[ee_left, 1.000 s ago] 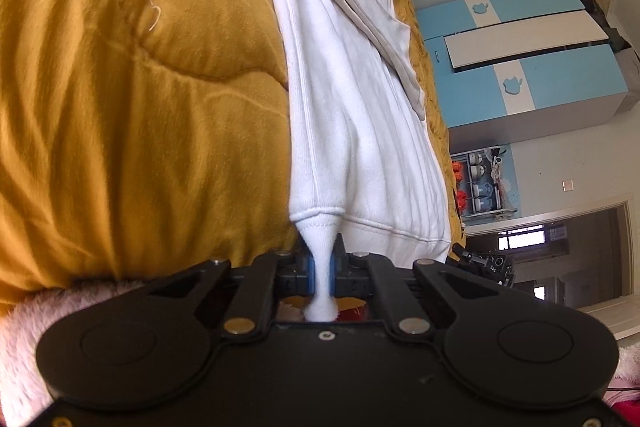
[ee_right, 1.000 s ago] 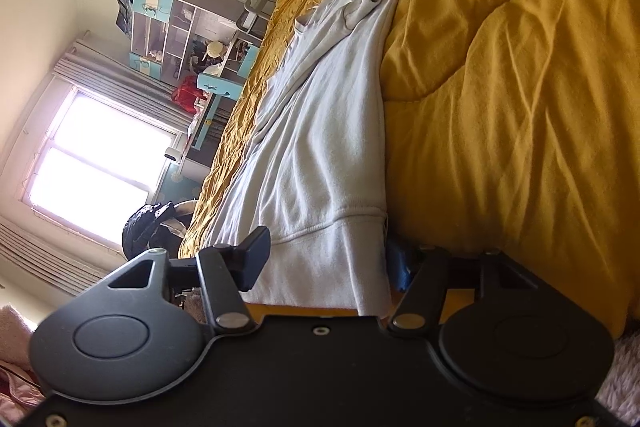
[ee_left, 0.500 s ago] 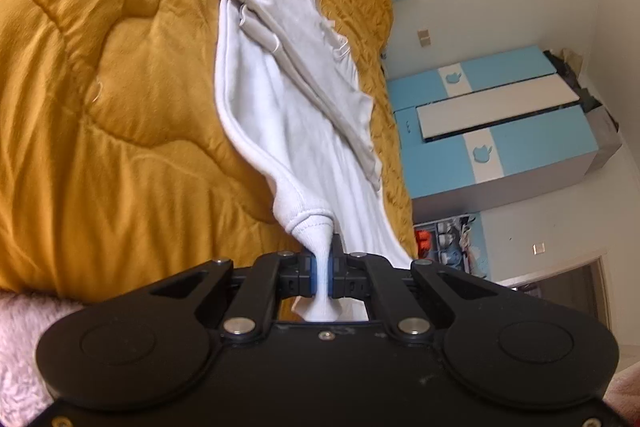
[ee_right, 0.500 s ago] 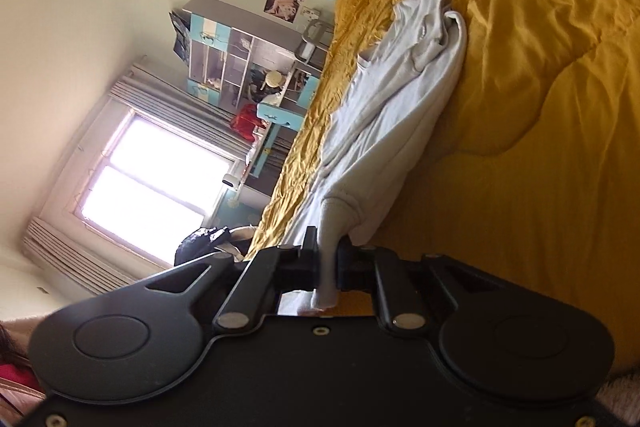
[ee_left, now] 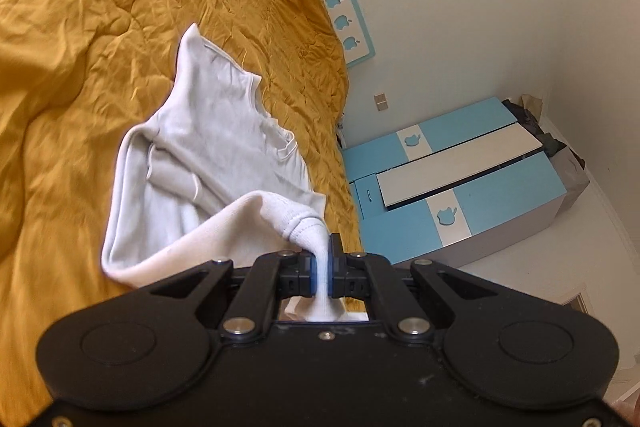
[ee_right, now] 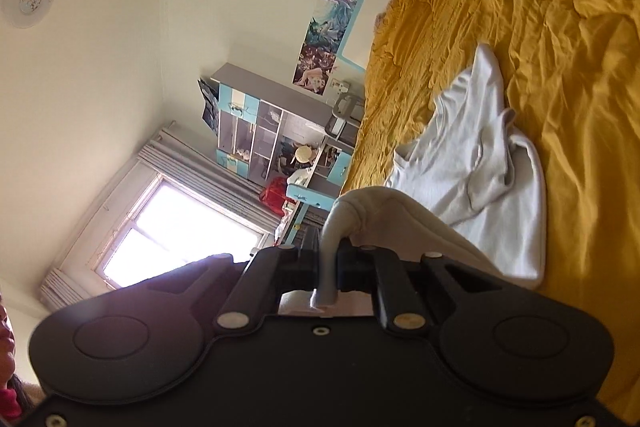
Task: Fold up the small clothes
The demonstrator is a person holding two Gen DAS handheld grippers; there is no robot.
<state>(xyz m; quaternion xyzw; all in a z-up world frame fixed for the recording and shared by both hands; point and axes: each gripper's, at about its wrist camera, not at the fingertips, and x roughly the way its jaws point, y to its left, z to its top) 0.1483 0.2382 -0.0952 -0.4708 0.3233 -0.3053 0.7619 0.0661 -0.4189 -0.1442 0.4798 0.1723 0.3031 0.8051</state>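
Note:
A small white sweatshirt (ee_left: 208, 155) lies on the yellow quilt (ee_left: 80, 27), its far half flat and its near hem lifted. My left gripper (ee_left: 322, 267) is shut on one hem corner, which bunches between the jaws. In the right wrist view the same sweatshirt (ee_right: 480, 167) shows on the quilt (ee_right: 560, 27). My right gripper (ee_right: 328, 267) is shut on the other hem corner. Both corners are raised above the bed and the near half arches over the far half.
A blue and white wardrobe (ee_left: 460, 187) stands past the bed's edge at the right. A desk with shelves (ee_right: 272, 139) and a bright window (ee_right: 180, 227) are on the other side. Posters (ee_right: 336, 19) hang on the wall at the head of the bed.
My right gripper has shut on the hem corner. Both grippers have lifted the hem and carried it toward the collar, so the garment has bunched and shortened.

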